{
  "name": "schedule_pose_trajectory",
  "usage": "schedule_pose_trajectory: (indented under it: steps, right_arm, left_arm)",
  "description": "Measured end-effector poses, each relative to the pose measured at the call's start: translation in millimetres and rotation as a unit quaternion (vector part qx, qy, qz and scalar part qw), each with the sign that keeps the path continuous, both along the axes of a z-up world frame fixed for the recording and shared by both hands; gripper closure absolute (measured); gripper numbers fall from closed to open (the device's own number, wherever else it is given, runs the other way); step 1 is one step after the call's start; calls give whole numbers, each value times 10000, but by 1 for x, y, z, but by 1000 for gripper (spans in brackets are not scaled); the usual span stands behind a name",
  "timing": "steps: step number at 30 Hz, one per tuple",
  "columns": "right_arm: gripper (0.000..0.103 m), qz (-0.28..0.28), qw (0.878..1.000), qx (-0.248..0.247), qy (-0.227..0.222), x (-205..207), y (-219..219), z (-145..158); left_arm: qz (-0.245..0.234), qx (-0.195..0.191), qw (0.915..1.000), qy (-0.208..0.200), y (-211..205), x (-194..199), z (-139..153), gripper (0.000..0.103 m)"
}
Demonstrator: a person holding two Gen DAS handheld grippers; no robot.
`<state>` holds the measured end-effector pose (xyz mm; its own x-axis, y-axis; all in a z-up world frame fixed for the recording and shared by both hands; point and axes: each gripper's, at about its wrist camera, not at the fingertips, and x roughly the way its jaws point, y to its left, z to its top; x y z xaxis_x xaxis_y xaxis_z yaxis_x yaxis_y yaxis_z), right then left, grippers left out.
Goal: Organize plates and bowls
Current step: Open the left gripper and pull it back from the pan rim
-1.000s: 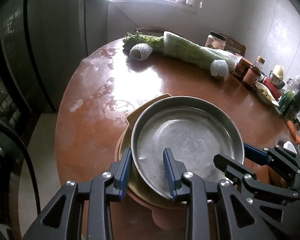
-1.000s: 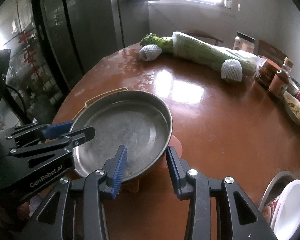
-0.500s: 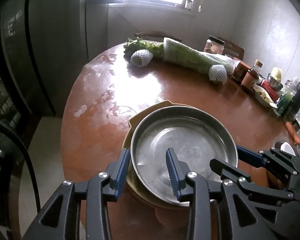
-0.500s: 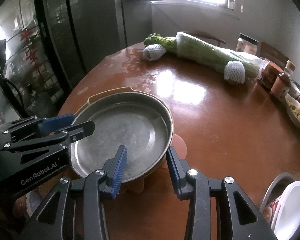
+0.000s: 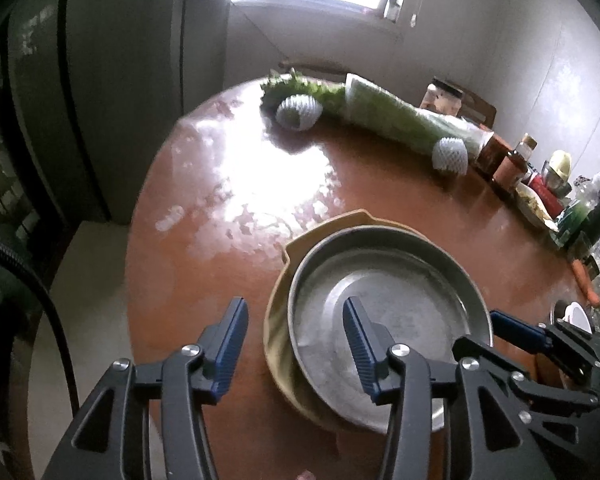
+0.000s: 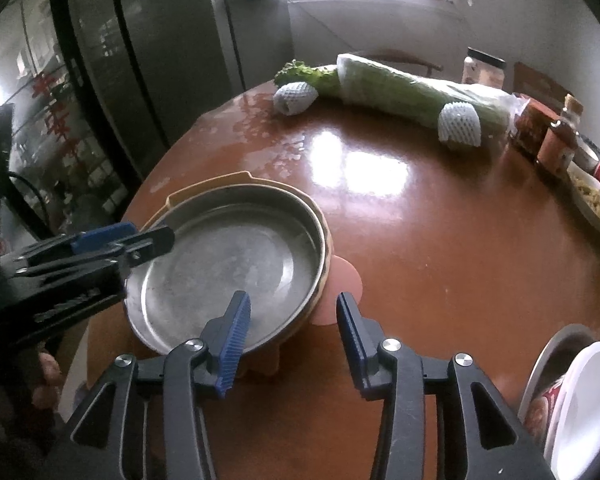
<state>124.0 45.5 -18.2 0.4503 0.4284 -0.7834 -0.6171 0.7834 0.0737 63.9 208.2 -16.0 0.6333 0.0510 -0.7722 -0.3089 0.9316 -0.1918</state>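
A shallow metal pan [image 5: 400,308] [image 6: 228,264] rests inside a tan plate [image 5: 276,320] [image 6: 220,182], with a pink plate [image 6: 346,276] peeking out underneath, at the near edge of the round brown table [image 6: 420,240]. My left gripper [image 5: 296,346] straddles the pan's left rim; its jaws are opening and the pads stand clear of the metal. My right gripper [image 6: 292,334] straddles the pan's near right rim, its jaws also opening with no pad touching. Each gripper shows in the other's view, the right gripper [image 5: 480,334] and the left gripper [image 6: 152,236].
A white bowl [image 6: 580,408] in a metal bowl sits at the near right. Wrapped greens [image 6: 412,88] and two foam-netted fruits [image 6: 296,98] lie at the far side. Jars and bottles [image 5: 516,160] line the right edge. A dark fridge [image 6: 140,60] stands to the left.
Both grippers' jaws have widened. The left one was shut on the pan's rim and has let go of it. The pan now sits down in the tan plate.
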Motion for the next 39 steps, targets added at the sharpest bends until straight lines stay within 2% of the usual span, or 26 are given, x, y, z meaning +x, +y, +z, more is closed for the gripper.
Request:
schedule_pose_trajectory:
  steps: [5,11,24,39]
  right_arm:
    - [55,-1,10000,45,71,2,-1,-1]
    - [55,-37,9999,35,124,6,-4,-5]
    - [55,-536,9985,-70,-22,24,-38,-7]
    - [55,-760,9971,-20,51,38,-62,-7]
  left_arm:
    - [-104,-212,9997,88,-1,9,-11,53]
    - [-241,-248,9994,74,-10,14,-12,53]
    - [-669,-155,9975,141,-58,45,-11,53]
    - [-679,-147,9974,212,-75,62,-10,53]
